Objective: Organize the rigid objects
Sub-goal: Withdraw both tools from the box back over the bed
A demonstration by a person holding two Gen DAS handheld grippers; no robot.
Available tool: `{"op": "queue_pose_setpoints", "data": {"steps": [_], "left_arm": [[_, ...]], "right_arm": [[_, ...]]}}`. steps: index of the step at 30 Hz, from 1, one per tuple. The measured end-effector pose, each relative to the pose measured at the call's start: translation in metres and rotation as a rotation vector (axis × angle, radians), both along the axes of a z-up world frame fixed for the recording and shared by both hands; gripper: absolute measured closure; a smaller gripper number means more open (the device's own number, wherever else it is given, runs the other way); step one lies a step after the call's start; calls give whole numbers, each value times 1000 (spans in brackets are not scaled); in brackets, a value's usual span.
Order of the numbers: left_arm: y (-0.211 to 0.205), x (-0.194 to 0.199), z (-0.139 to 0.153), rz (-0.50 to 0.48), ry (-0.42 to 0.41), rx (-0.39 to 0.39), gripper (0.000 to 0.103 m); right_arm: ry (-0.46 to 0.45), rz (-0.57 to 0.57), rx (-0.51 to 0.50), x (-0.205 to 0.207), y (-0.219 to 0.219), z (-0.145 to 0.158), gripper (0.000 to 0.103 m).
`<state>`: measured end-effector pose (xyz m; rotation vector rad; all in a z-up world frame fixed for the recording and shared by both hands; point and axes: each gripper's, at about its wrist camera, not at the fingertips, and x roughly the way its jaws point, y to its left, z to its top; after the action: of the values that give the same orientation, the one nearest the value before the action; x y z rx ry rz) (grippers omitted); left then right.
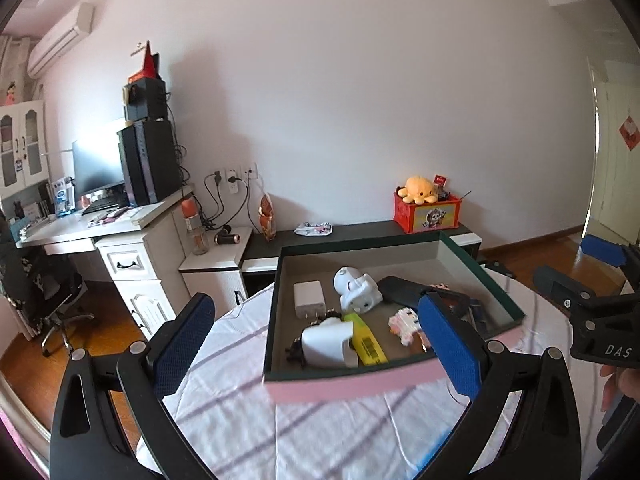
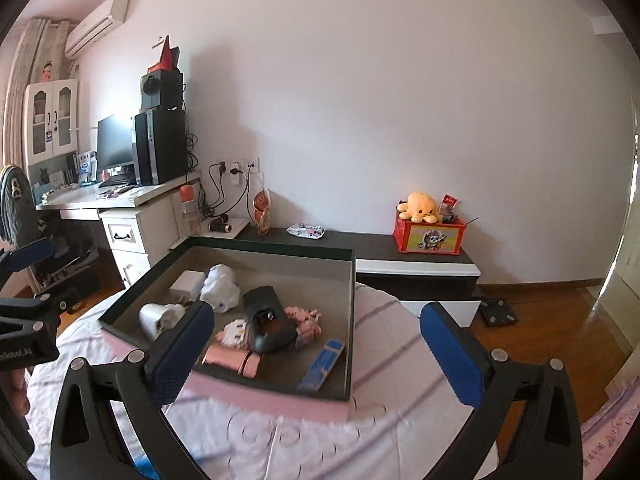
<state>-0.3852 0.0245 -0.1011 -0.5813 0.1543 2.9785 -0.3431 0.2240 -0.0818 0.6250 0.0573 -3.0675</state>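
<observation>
I see the bed [image 2: 280, 432] under its white, purple-striped sheet, and on it the shallow tray [image 1: 496, 288], dark-rimmed with a pink front wall, lying near the bed's far edge. Inside the tray, toward its left side, rest a white charger block [image 1: 308, 298], a white robot figure [image 1: 356, 290] and a white cup on its side [image 1: 328, 346] with a yellow marker [image 1: 368, 340] just beside it. In the middle lies a black case [image 2: 268, 320], touching pink-and-white brick toys [image 2: 306, 322]; a pink tube [image 2: 230, 360] sits at the front wall and a blue box [image 2: 322, 366] near the front right corner. My left tongs [image 1: 316, 344] stand spread wide, pinching nothing. My right tongs [image 2: 316, 348] stand spread too, likewise empty.
</observation>
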Motion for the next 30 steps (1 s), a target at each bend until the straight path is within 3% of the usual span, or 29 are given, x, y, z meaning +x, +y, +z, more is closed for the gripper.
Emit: {"op": "queue_pose_setpoints", "data": {"steps": [9, 15, 22, 30], "left_arm": [[-6, 75, 14, -3, 37, 10, 0], [-11, 103, 10, -16, 18, -7, 0], [-25, 121, -5, -23, -33, -9, 0], [-42, 130, -34, -16, -112, -22, 0]], "right_arm": [[31, 15, 38, 67, -17, 13, 0], [27, 34, 26, 99, -26, 14, 0], [-51, 72, 24, 114, -46, -13, 0], [-201, 129, 20, 107, -81, -66, 0]]}}
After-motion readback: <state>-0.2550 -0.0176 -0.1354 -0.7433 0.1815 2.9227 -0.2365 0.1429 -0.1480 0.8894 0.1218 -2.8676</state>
